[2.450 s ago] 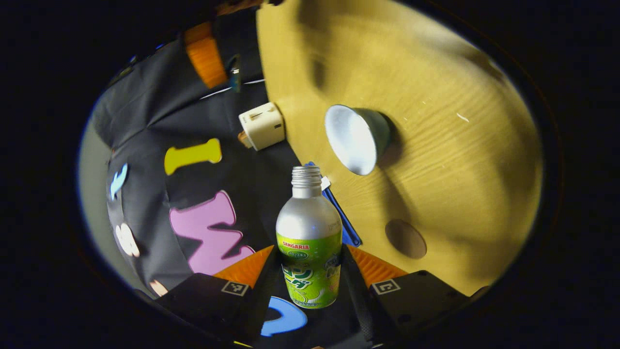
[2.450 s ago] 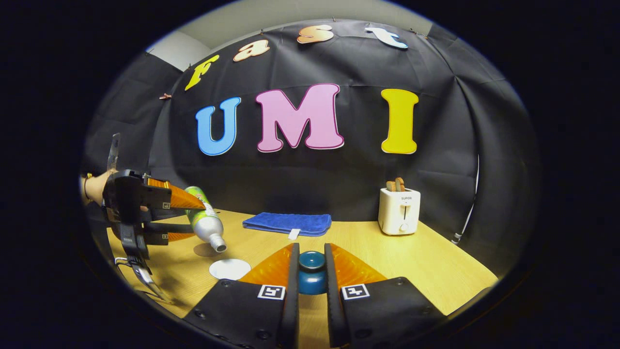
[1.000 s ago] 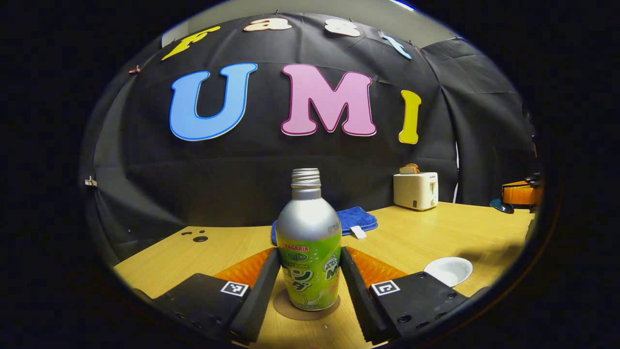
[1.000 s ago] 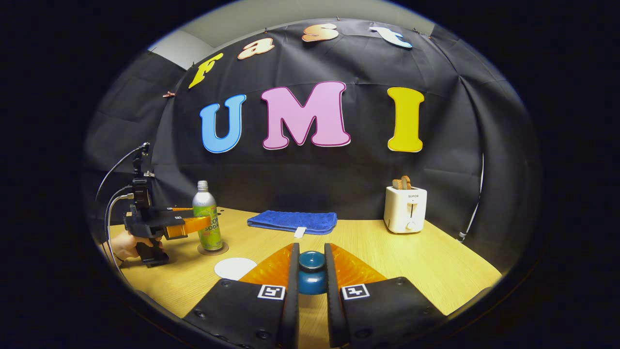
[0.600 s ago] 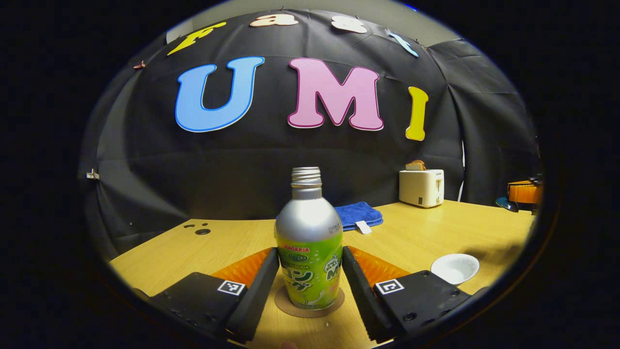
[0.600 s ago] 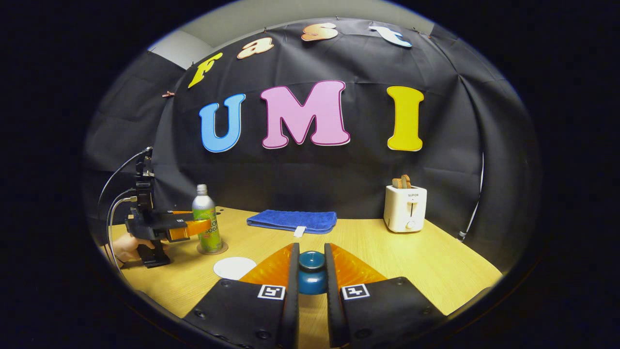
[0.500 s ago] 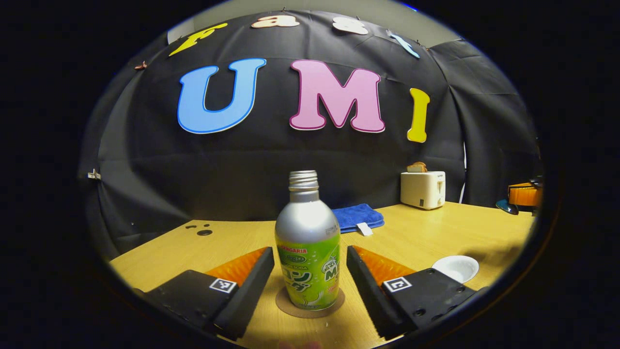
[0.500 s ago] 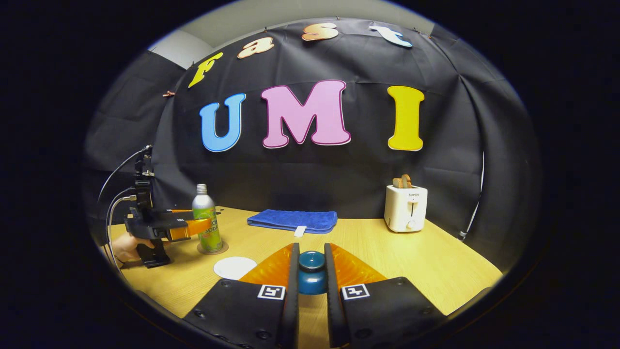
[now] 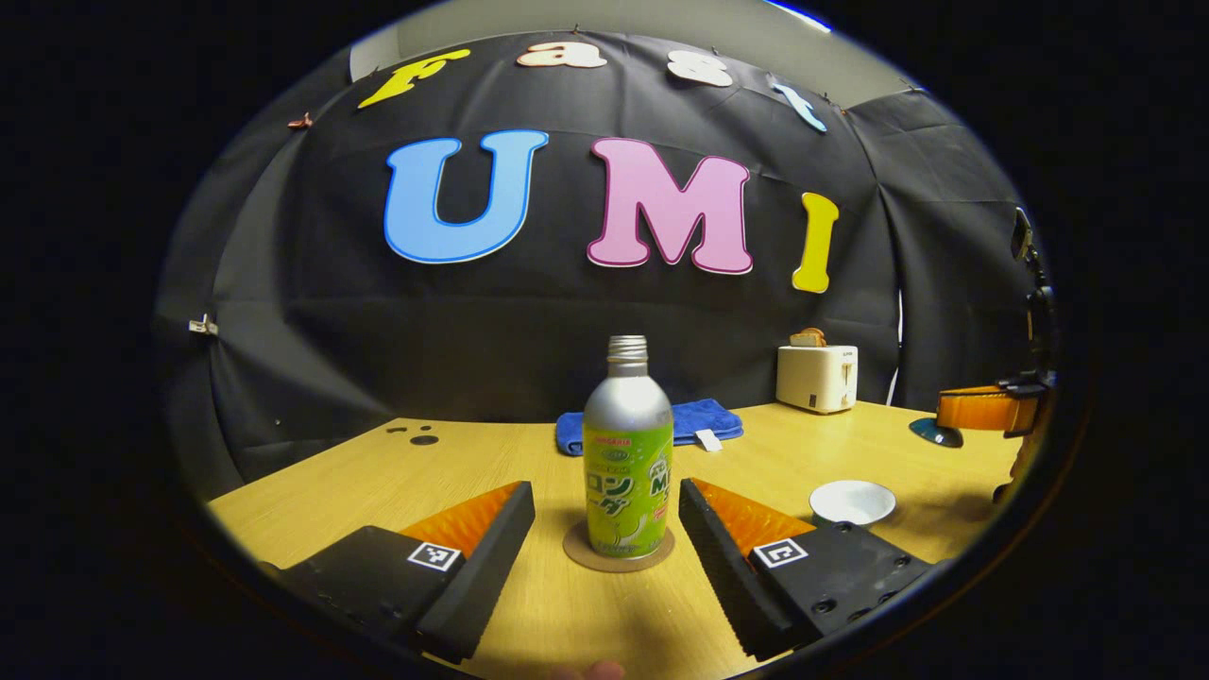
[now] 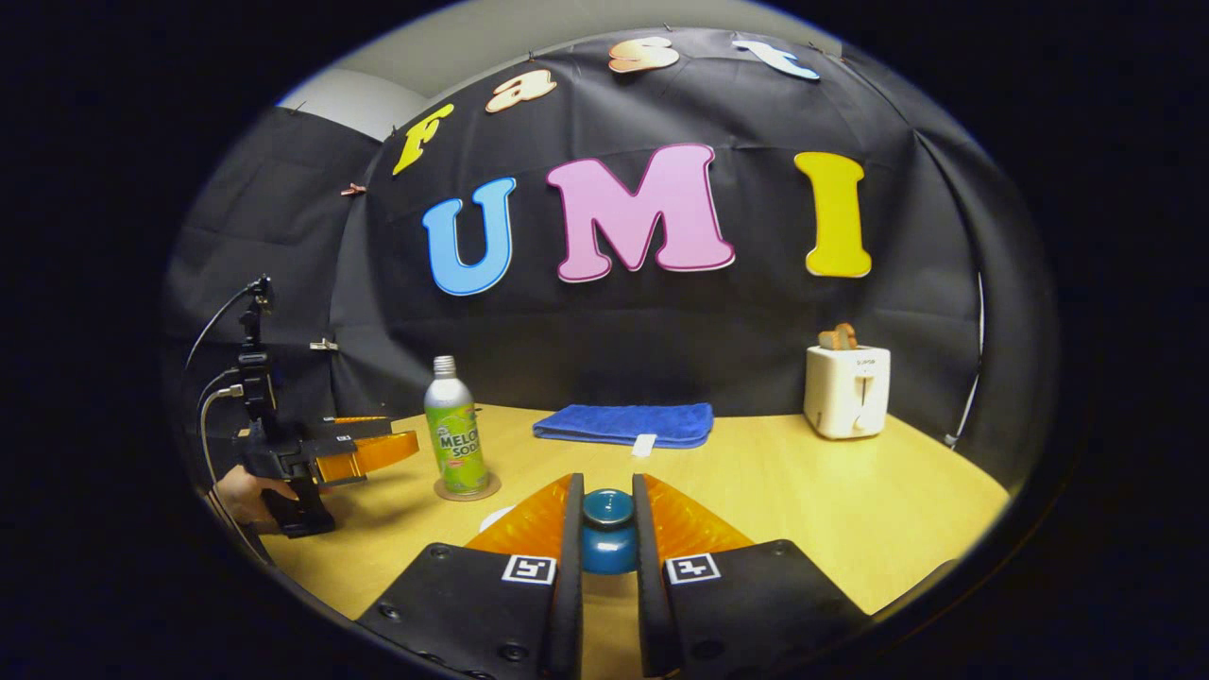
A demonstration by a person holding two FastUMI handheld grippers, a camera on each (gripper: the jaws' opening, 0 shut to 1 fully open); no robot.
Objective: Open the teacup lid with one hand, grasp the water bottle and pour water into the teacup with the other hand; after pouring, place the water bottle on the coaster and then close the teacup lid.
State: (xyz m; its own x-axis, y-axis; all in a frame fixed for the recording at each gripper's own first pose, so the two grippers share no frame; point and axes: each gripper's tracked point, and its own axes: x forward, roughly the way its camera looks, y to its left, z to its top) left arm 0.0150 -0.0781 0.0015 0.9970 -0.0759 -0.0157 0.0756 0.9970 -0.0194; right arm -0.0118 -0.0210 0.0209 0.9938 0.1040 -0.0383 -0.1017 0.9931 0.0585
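Note:
The silver and green water bottle (image 9: 627, 453) stands upright on the round brown coaster (image 9: 619, 559). My left gripper (image 9: 606, 493) is open, its fingers a little short of the bottle on either side and not touching it. The white teacup (image 9: 853, 501) sits uncovered on the table to the right. In the right gripper view, my right gripper (image 10: 604, 515) is shut on the knob of the blue teacup lid (image 10: 607, 534), held above the table. There the bottle (image 10: 455, 439), the coaster (image 10: 467, 492) and the left gripper (image 10: 401, 436) are at the left; the teacup (image 10: 493, 518) peeks out behind a finger.
A folded blue towel (image 10: 623, 423) lies at the back of the wooden table (image 10: 803, 491). A white toaster (image 10: 847, 378) stands at the back right. A hand (image 10: 241, 496) holds the left gripper near the table's left edge. The right gripper (image 9: 982, 408) with the lid hangs at far right.
The bottle went from tilted over the teacup to upright on the coaster. My left gripper then opened and drew back from it. My right gripper, still holding the lid, swung slightly left.

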